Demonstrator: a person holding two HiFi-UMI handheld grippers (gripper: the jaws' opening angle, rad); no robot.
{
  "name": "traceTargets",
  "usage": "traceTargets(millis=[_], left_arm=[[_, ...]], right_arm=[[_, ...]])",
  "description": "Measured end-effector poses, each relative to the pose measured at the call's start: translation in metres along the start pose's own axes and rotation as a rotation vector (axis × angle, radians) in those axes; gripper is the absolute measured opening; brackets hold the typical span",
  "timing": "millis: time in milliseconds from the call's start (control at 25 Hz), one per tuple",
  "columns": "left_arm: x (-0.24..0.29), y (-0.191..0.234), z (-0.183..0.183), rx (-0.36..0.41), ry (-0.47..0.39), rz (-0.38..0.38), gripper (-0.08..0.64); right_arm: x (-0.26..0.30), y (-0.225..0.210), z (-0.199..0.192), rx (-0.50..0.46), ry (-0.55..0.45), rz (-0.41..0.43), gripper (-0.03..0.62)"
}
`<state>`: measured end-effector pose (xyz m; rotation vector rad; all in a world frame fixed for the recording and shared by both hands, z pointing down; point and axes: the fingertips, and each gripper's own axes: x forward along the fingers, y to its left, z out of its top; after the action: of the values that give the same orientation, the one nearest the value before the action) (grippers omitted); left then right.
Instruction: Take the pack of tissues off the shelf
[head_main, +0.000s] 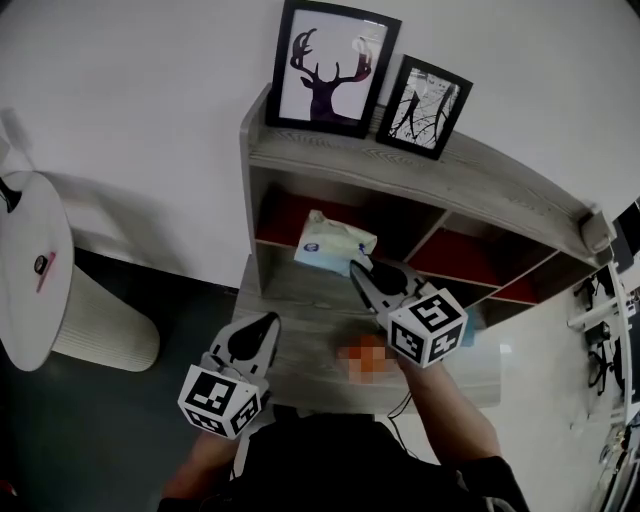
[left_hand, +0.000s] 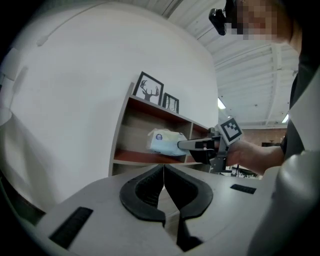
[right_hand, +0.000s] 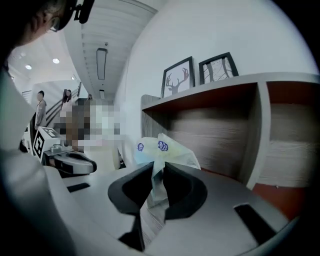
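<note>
the right claw (right_hand: 159, 172) pinches the thin end of the wrapper of the pack (right_hand: 167, 150); the film is bunched between its two pads. the pack (head_main: 335, 243) hangs in the air at the mouth of the left bay of the shelf (head_main: 400, 170), clear of the red shelf board, and from the left gripper view it (left_hand: 162, 141) sits just above that board's front edge. the pack is pale blue and white, with two round blue logos on its face; the print in them is too small to read.

the left claw (left_hand: 164, 172) is pressed together with nothing in it, and hovers low over the grey wood tabletop (head_main: 290, 290), well apart from the pack. in the head view it (head_main: 262, 325) lies left of the right claw (head_main: 362, 275).

each claw carries a cube (head_main: 428, 327) with black square markers. on top of the shelf lean a deer picture (head_main: 330, 65) and a branch picture (head_main: 430, 105), both in black frames, neither with writing.
</note>
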<state>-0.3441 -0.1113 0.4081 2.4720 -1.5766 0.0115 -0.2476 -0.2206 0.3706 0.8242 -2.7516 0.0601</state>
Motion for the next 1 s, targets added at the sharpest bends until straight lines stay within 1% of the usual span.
traceTargets(millis=[200,320,560,760,1000], left_arm=[[0.018,-0.022,-0.001,-0.004,0.003,0.001,0.015],[0.034,-0.042,-0.001,-0.013,-0.002,-0.002,0.015],[0.06,-0.079,-0.006,-0.024,0.014,-0.006,0.015],[0.083,-0.108,-0.014,-0.027,0.043,-0.029,0.015],[0.111,-0.142,-0.02,-0.02,0.074,-0.083,0.015]], right_arm=[[-0.045,-0.006,-0.005,-0.001,-0.031,0.013,0.048],[-0.07,-0.02,-0.023,-0.014,-0.016,0.001,0.035],[-0.115,-0.049,-0.067,0.064,0.017,-0.004,0.032],[-0.155,-0.076,-0.092,0.113,0.024,-0.046,0.032],[-0.202,-0.106,-0.123,0.184,0.041,-0.113,0.032]])
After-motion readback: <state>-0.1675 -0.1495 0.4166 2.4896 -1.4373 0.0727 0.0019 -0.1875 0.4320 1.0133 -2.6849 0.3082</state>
